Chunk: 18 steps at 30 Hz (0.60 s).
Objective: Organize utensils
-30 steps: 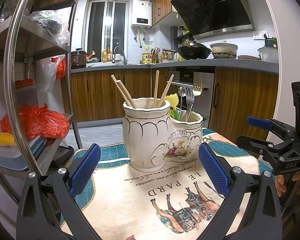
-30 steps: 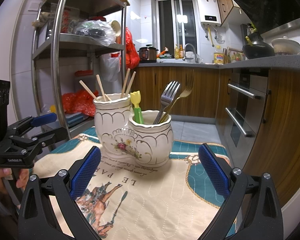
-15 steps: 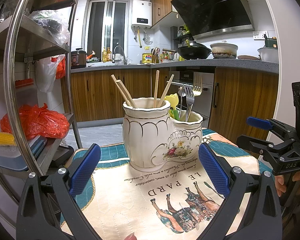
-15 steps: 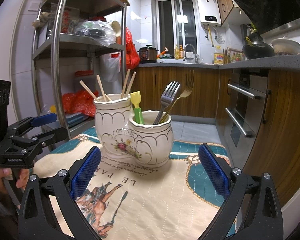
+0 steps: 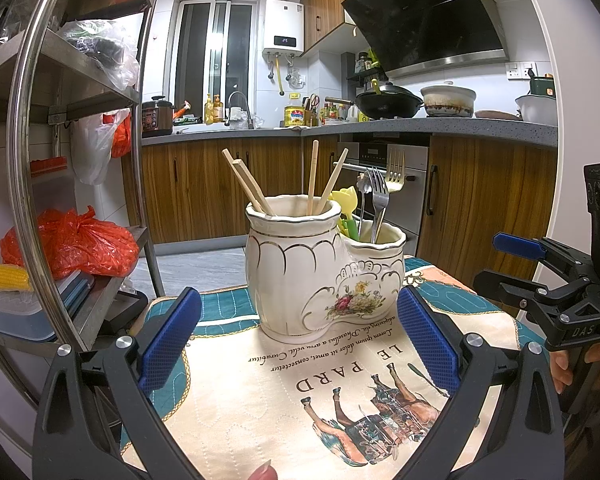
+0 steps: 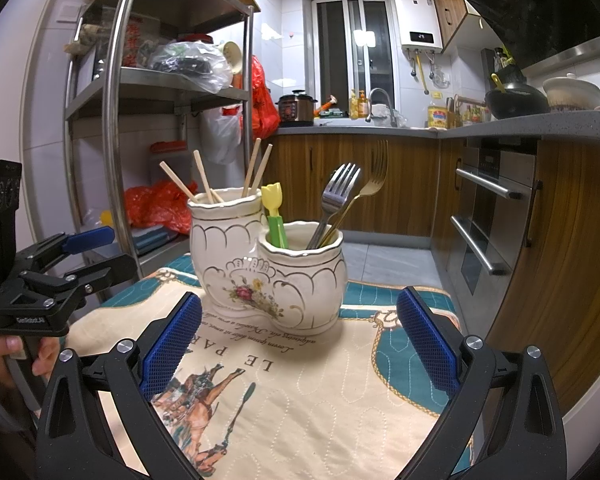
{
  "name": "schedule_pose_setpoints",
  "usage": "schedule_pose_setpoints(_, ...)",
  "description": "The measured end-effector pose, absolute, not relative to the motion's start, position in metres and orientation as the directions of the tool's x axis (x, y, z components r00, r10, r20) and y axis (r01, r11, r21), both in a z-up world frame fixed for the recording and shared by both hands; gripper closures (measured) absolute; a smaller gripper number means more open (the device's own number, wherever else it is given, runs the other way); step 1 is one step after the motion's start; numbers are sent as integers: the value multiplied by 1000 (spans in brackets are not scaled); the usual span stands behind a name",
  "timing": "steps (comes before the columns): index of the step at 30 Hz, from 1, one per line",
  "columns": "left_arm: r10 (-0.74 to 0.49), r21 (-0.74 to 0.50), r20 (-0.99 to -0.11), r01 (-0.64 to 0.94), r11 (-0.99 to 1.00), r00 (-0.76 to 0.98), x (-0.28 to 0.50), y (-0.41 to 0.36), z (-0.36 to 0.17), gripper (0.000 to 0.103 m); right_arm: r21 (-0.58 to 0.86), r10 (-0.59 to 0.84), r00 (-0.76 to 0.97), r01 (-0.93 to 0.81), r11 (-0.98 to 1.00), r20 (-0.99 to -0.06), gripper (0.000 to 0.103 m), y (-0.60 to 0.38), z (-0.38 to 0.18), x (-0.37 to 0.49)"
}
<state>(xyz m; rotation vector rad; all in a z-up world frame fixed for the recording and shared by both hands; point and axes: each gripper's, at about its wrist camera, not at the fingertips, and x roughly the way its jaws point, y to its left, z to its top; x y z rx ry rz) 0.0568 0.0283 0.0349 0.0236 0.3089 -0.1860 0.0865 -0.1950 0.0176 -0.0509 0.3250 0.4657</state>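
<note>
Both the left tongs (image 5: 298, 342) and right tongs (image 6: 299, 342) hang released, grasping nothing. The holder (image 5: 320, 272) with chopsticks (image 5: 249, 186) and forks (image 6: 334, 196) stands mid-surface beyond them

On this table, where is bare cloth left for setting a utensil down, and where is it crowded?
Bare tablecloth lies in front of the ceramic holder, between it and the open right tool, and on the teal border right of the holder. The open left tool faces the same patch. Crowded: the holder's cups, with chopsticks and forks.
</note>
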Motion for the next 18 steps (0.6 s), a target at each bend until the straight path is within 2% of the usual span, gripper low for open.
schedule_pose_setpoints(18,-142,-3,-295,148,989,945,55,31,36,6,25,433,843,-449,893,-319,6,-195,17,86)
